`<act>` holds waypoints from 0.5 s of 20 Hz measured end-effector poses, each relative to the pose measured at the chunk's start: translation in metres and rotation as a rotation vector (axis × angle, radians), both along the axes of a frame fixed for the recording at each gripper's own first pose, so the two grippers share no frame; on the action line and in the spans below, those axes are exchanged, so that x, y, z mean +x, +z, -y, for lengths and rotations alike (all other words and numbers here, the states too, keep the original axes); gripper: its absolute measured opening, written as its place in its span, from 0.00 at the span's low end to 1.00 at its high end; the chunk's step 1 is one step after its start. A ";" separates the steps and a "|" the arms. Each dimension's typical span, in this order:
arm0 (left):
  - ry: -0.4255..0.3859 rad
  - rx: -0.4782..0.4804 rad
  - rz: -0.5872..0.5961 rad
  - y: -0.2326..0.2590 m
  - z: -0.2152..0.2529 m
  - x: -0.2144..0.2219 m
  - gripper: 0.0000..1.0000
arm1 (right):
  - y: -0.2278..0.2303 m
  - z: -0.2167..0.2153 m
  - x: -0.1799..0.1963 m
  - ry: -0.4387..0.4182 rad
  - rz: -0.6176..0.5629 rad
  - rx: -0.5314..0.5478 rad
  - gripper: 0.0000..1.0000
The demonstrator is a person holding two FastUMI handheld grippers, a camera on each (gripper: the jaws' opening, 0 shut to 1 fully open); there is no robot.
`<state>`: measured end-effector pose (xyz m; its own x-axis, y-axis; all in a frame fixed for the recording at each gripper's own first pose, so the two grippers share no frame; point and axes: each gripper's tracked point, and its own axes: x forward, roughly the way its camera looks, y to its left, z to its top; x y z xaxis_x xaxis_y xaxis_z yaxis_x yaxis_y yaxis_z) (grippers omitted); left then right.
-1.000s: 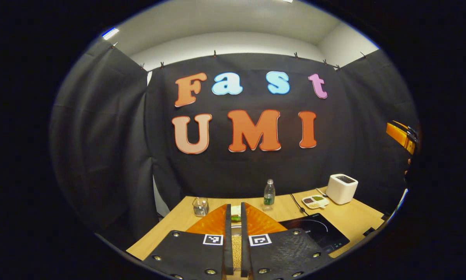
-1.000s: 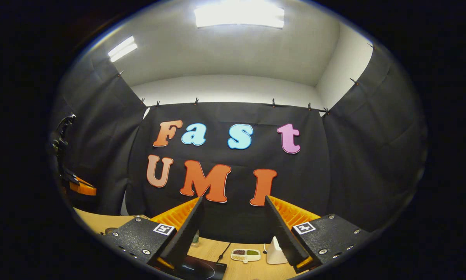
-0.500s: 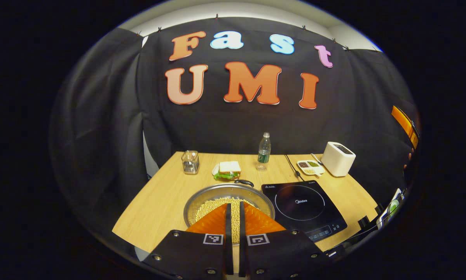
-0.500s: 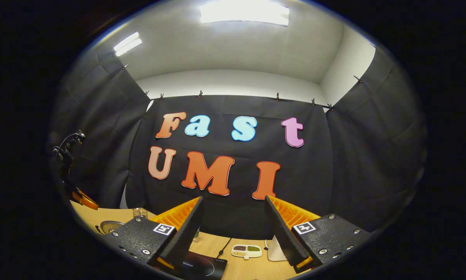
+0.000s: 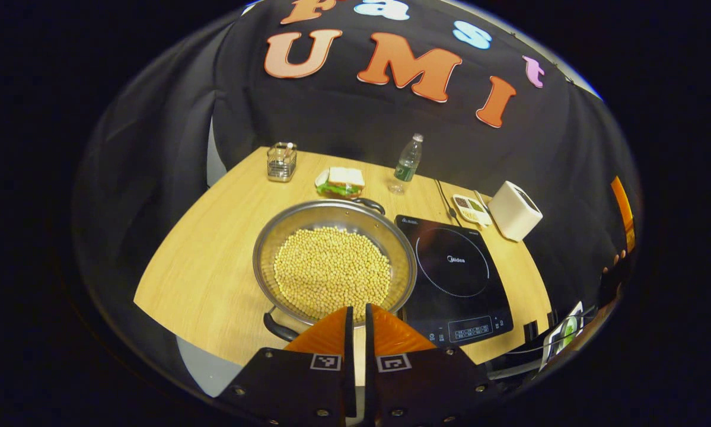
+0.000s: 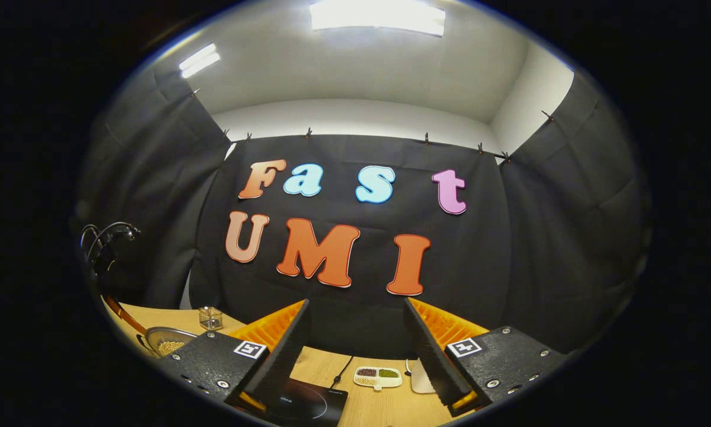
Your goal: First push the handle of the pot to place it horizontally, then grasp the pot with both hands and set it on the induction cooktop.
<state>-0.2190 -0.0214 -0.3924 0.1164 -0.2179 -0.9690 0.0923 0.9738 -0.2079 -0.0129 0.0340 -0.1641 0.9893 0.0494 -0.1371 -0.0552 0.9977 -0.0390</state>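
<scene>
Step one: I hover left gripper (image 5: 355,311), fingers clenched empty, above pot (image 5: 334,265); near handle (image 5: 277,327) needs sideways push. Right gripper (image 6: 355,350) spread, idle.

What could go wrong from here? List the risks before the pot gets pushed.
1. The pot is heaped with loose beans; a hard shove on its near handle could spill them.
2. The cooktop sits right beside the pot's rim, so a turning pot might knock it.
3. The left gripper looks shut above the near rim, while the right gripper is open and aimed at the wall, far from ready for a two-handed lift.
</scene>
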 end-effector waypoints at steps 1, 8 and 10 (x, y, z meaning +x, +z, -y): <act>0.007 -0.005 -0.032 -0.005 0.000 -0.006 0.06 | -0.004 -0.002 0.001 0.002 0.000 -0.006 0.95; 0.066 -0.019 -0.243 -0.032 -0.012 -0.053 0.06 | -0.034 -0.014 0.002 0.012 -0.040 -0.021 0.95; 0.067 -0.012 -0.273 -0.040 -0.015 -0.062 0.06 | -0.041 -0.016 0.004 0.011 -0.052 -0.013 0.95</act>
<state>-0.2812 -0.0069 -0.4325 -0.1338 -0.2300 -0.9640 -0.0328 0.9732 -0.2276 -0.0090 0.0505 -0.2048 0.9802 0.0578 -0.1894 -0.0682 0.9965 -0.0489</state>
